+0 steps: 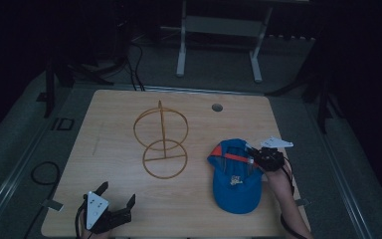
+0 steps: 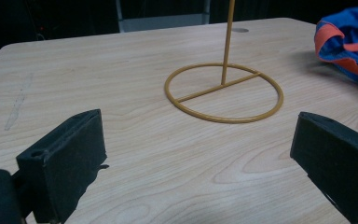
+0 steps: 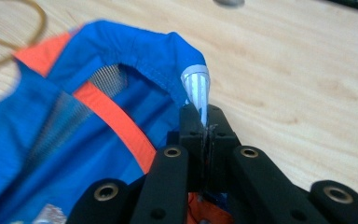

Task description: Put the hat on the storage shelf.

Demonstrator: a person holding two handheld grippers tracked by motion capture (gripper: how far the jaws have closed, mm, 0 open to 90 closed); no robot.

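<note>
The left gripper (image 1: 117, 195) sits at the near left corner of the light wooden bench (image 1: 114, 114), its jaws spread wide with nothing between them; in the left gripper view they frame bare bench surface. Right of it and farther back, near the middle of the bench, stands the yellow wire stand (image 1: 162, 143): a flat ring base with a crossbar, a thin upright post, and a second ring set upright at the top. In the left gripper view the ring base (image 2: 223, 93) lies flat on the wood beyond the open jaws, well apart from them. Right of the stand, on the near right part of the bench, lies the blue fabric cap with orange trim and mesh lining (image 1: 235, 175), its brim pointing toward the near edge. The right gripper (image 1: 251, 158) is at the cap's right side, jaws closed tight on the cap's rear rim. In the right gripper view the jaws pinch the blue hem at a small grey-white tab (image 3: 196, 88), and the pinched rim stands in an arch above the bench.
</note>
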